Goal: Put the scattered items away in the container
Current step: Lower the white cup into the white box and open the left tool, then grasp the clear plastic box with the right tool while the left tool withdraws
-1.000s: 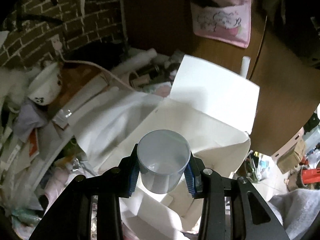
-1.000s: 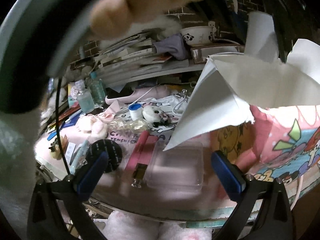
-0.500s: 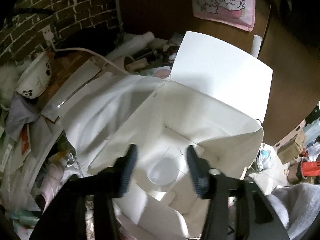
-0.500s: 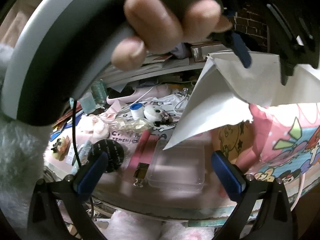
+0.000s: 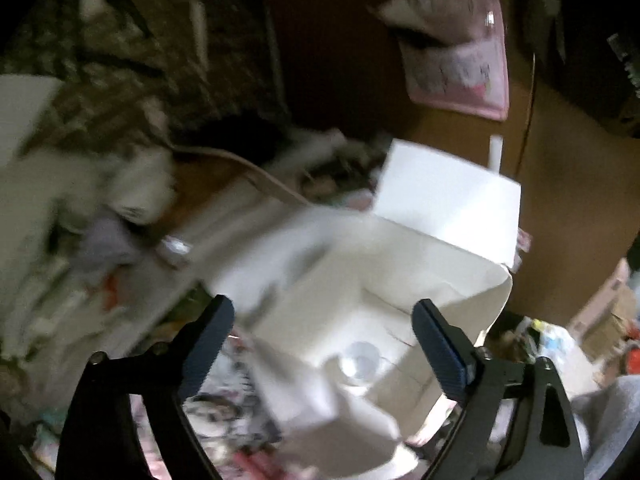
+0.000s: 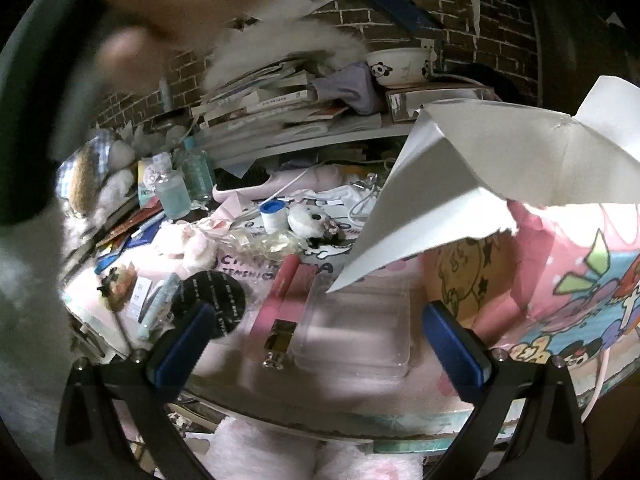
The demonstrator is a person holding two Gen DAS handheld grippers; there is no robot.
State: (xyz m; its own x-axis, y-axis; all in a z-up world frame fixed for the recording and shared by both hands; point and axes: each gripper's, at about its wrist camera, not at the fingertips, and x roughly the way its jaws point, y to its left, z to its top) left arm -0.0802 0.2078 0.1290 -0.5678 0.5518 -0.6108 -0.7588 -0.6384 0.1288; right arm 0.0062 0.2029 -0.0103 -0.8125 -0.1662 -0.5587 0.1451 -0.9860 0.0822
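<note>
**A:** so where's everything sitting? start with the big stuff.

**B:** Biggest is the white box [image 5: 400, 264], flaps up, and I'll place everything off that. Its outside is pink cartoon print in the right view [image 6: 560, 280]. The table [image 6: 360, 408] runs left of the box, buried in clutter. A clear tray [image 6: 356, 328] lies just beside the box's front corner, with a black disc [image 6: 216, 304] further left. The cup [image 5: 360, 360] is down inside the box, on its floor.

**A:** and the tongs?

**B:** Left gripper [image 5: 320, 344] is spread wide above the box, holding nothing. Right gripper [image 6: 316, 336] is released too, straddling the tray without touching it.
</note>
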